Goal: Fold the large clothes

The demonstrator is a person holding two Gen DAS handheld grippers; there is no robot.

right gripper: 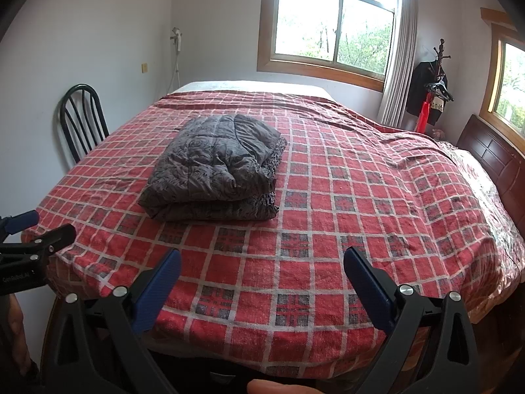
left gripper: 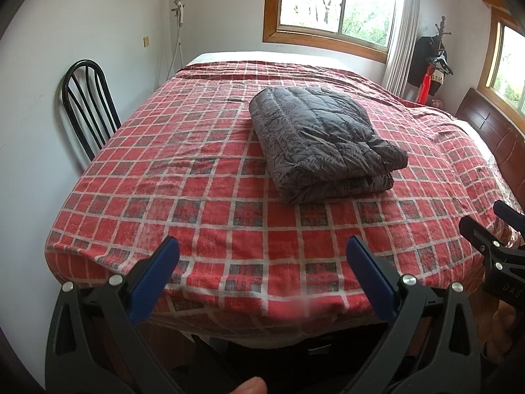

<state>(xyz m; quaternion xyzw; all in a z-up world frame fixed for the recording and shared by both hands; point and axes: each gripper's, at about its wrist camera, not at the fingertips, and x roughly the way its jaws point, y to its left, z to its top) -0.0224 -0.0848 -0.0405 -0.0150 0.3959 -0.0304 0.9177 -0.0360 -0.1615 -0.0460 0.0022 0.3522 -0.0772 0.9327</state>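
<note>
A grey quilted garment (left gripper: 323,139) (right gripper: 216,172) with a dark swirl pattern lies folded into a thick bundle on the bed's red plaid cover (left gripper: 203,177) (right gripper: 361,197). My left gripper (left gripper: 262,249) is held open over the bed's near edge, well short of the bundle, with nothing between its blue pads. My right gripper (right gripper: 262,259) is also open and empty above the near edge, to the right of the bundle. Each gripper shows at the side of the other's view: the right one (left gripper: 502,226), the left one (right gripper: 36,226).
A black metal chair (left gripper: 87,105) (right gripper: 82,118) stands against the left wall beside the bed. A dark wooden headboard (left gripper: 492,131) (right gripper: 492,154) runs along the right. A coat rack (right gripper: 433,88) with hanging clothes stands in the far right corner under the windows.
</note>
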